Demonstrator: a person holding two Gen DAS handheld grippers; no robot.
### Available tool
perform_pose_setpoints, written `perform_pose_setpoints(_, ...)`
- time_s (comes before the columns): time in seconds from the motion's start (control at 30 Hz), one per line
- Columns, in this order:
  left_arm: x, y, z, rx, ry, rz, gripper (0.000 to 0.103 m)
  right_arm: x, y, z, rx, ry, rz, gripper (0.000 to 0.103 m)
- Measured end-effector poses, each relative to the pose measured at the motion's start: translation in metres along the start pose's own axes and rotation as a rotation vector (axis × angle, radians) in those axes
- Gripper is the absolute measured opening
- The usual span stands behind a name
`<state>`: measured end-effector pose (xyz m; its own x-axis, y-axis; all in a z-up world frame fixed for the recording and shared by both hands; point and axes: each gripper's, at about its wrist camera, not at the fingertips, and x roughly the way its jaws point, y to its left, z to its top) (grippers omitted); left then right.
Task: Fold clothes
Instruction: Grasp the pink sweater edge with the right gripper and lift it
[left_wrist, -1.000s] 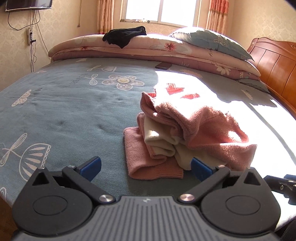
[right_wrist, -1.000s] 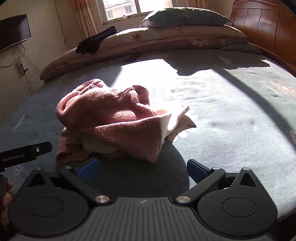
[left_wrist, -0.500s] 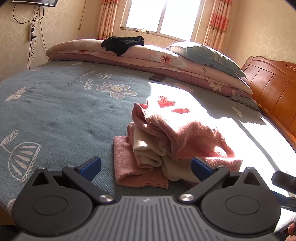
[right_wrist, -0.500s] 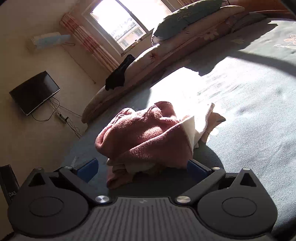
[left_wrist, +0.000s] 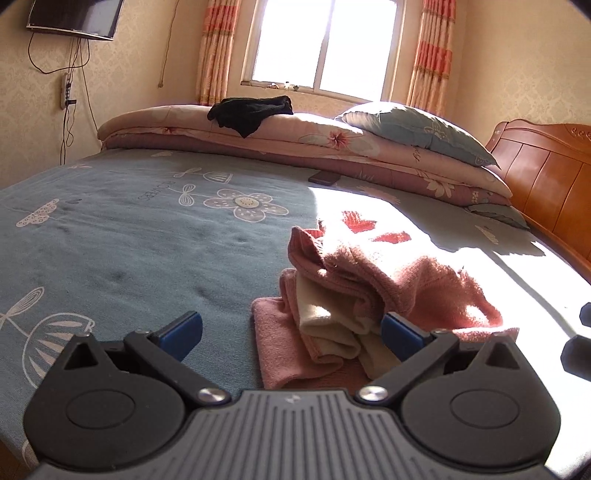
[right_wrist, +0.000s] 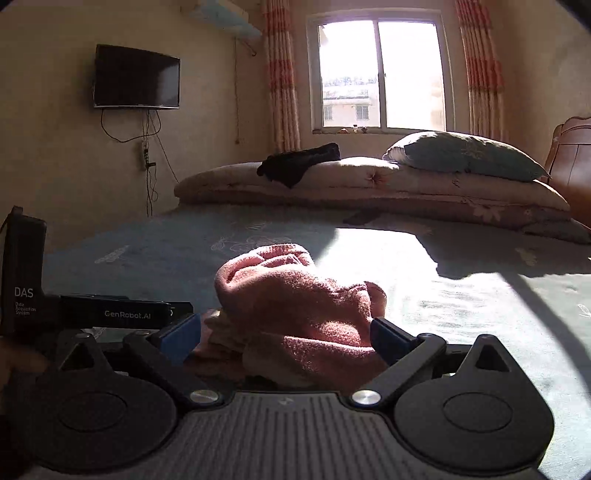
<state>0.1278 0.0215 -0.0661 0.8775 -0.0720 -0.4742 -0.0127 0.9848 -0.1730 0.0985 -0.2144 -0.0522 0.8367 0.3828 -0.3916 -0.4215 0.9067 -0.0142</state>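
Looking down both wrist cameras, I am seeing one pink and cream garment (left_wrist: 354, 295) lying in a crumpled heap on the blue-grey bedspread (left_wrist: 129, 236), in the lower middle of each frame. I am holding the left gripper (left_wrist: 290, 332) with its jaws wide apart and empty; the heap is sitting just ahead of it and toward its right finger, whose blue pad (left_wrist: 400, 334) is overlapping the cloth's near edge in the picture, though I cannot tell whether it is touching. I am holding the right gripper (right_wrist: 284, 334) spread and empty too, with the garment (right_wrist: 295, 302) lying straight ahead between its two blue pads. From the left view the heap is running from the lower middle up toward the right, into the sunlit patch. Both tools are looking about equally near. I am counting one garment to fold, two grippers, one black garment (left_wrist: 251, 112) on the rolled quilt (left_wrist: 332, 140) in the upper middle, and one pillow (left_wrist: 417, 129).
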Motion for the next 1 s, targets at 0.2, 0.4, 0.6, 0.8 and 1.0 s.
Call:
perform_pose_setpoints(0.2,0.016,0.026,0.005,-0.038,0.024,-0.024,0.103,0.041,0.043,0.010,-0.268,0.071,-0.041,0.086)
perform_pose_setpoints(0.4,0.023,0.060,0.002,-0.101,0.070,0.046,0.087,0.094,0.078,0.022,-0.443,0.127,-0.087,0.062)
perform_pose_setpoints(0.6,0.024,0.084,-0.002,-0.152,0.062,0.088,0.085,0.136,0.114,0.020,-0.639,0.135,-0.137,0.062)
perform_pose_setpoints(0.8,0.022,0.082,-0.002,-0.125,0.030,0.082,0.086,0.150,0.111,0.015,-0.710,0.179,-0.229,0.026)
perform_pose_setpoints(1.0,0.016,0.064,-0.001,-0.047,-0.008,0.033,0.086,0.107,0.084,0.025,-0.615,0.194,-0.236,0.011)
